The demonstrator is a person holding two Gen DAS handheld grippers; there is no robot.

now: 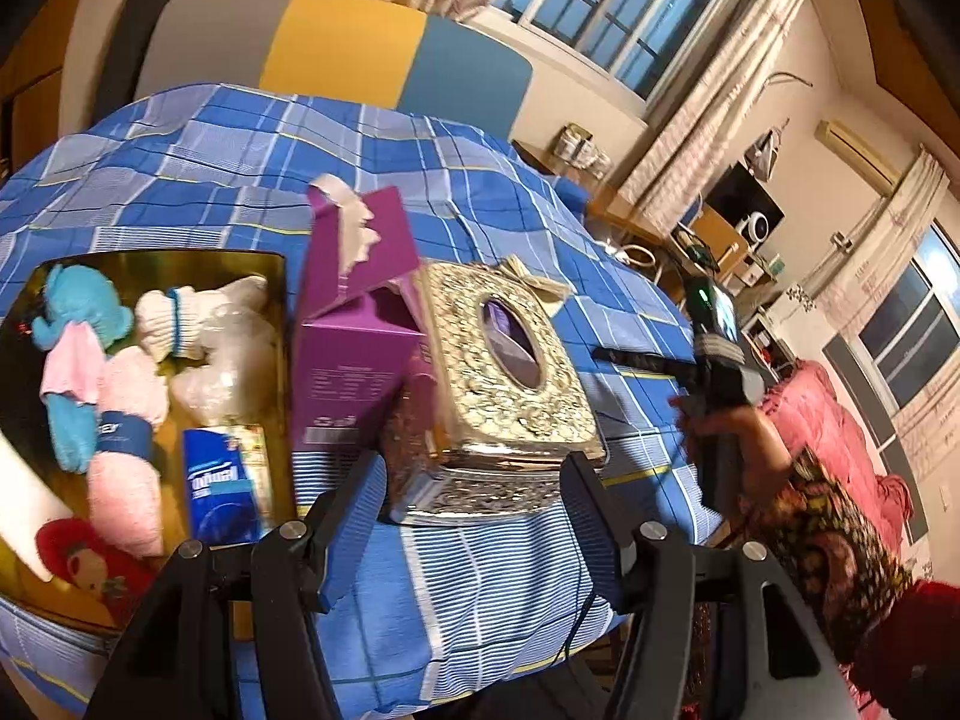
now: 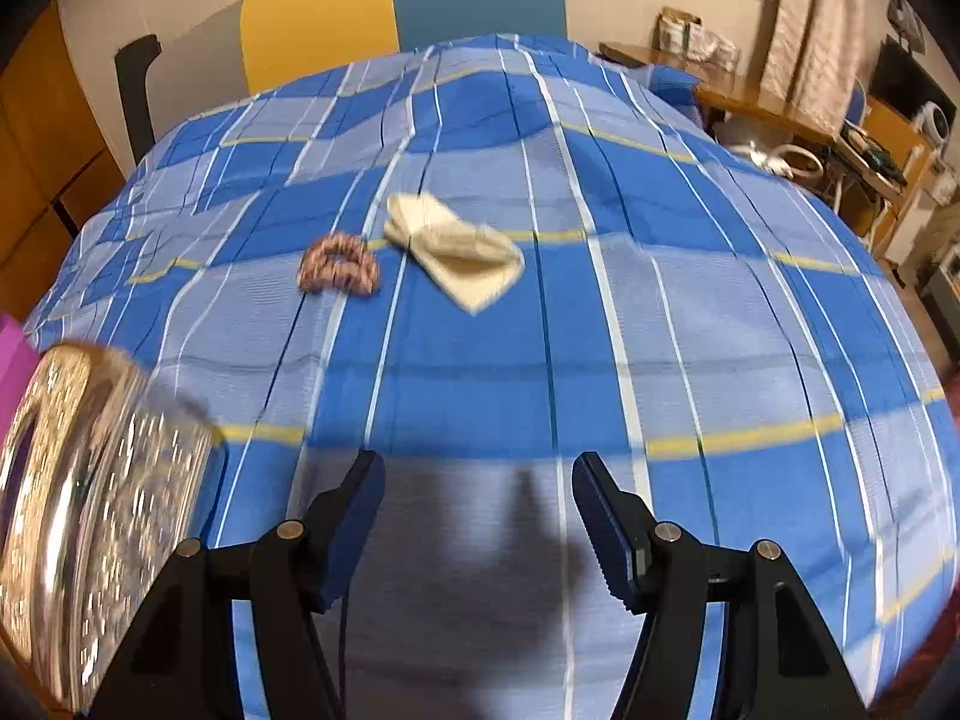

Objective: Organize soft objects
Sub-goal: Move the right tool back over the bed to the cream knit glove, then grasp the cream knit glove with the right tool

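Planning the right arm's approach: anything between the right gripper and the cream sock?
Nothing: in the right wrist view only bare plaid bedsheet lies between the right gripper and the cream sock.

A bed under a blue plaid sheet [image 2: 600, 360] carries a cream folded cloth [image 2: 456, 249] just beside a brown scrunchie [image 2: 337, 267], plus a gold tissue box [image 1: 504, 384], a purple carton [image 1: 354, 336] and a gold tray [image 1: 276, 324].
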